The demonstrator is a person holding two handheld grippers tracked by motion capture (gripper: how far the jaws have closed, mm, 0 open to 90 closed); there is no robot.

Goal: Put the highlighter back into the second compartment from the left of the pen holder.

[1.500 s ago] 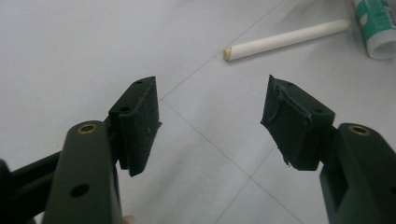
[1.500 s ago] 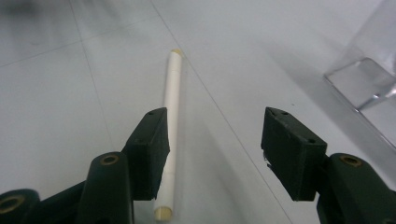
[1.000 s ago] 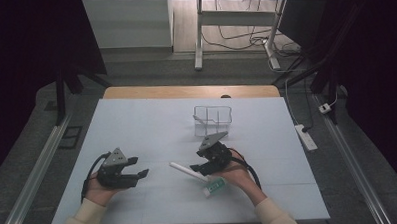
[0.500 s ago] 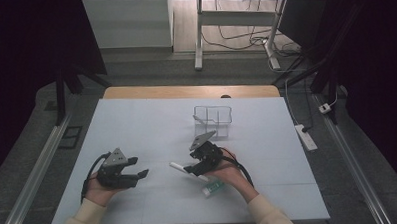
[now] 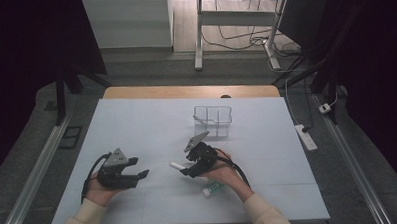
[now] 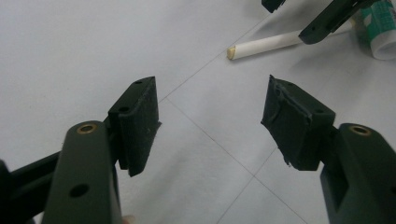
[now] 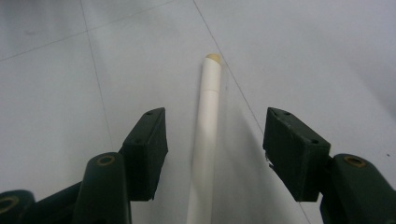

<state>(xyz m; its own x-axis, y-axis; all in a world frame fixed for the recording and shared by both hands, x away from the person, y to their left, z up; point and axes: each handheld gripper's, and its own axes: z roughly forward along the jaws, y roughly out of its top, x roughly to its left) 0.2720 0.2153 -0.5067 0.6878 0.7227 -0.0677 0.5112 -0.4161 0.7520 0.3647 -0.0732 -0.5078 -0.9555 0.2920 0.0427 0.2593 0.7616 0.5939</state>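
White stick [image 7: 205, 140] lies between the right gripper's [image 7: 212, 149] wide jaws, untouched; green-labelled tube [image 5: 211, 189] lower right. Left gripper [image 6: 210, 121] gapes wide over bare surface [image 5: 152, 123]; clear bin [image 5: 214, 122] upper centre.

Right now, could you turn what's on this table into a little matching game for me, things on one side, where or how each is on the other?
Things:
1. white stick
2. clear divided box
3. left gripper
4. green-and-white tube

Places or states:
A. open over bare table, nothing between the jaws
B. lying flat between the right gripper's open jaws, untouched
C. under the person's right hand, near the table's front edge
D. standing beyond the right gripper, toward the table's far edge

Pairs: 1-B, 2-D, 3-A, 4-C
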